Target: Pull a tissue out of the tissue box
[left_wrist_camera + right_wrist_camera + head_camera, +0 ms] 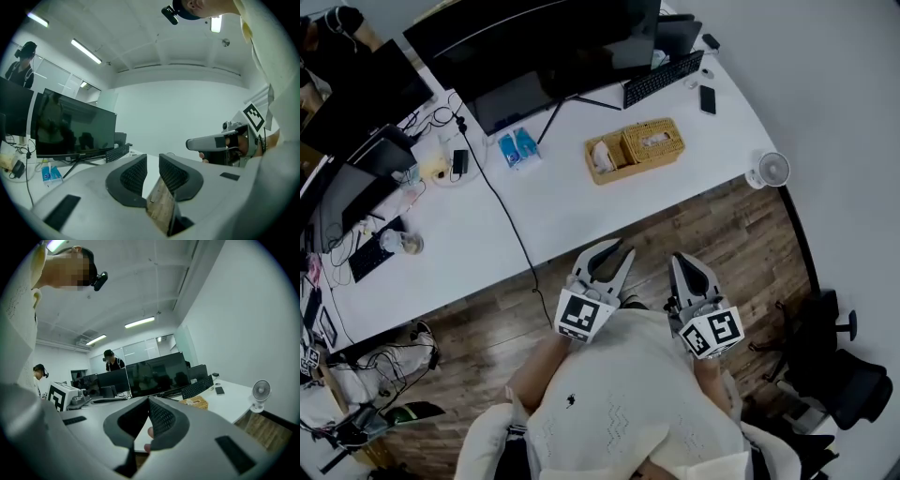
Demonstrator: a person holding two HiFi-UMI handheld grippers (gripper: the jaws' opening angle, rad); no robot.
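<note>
The tissue box sits on the desk, while off the desk's near edge the left gripper is spread and empty, the right gripper pressed together.

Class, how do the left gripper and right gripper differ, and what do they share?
The left gripper has its jaws apart; the right gripper has them shut. The left gripper nearly reaches the table; the right gripper hangs farther back over the floor. Both are empty and short of the tissue box.
</note>
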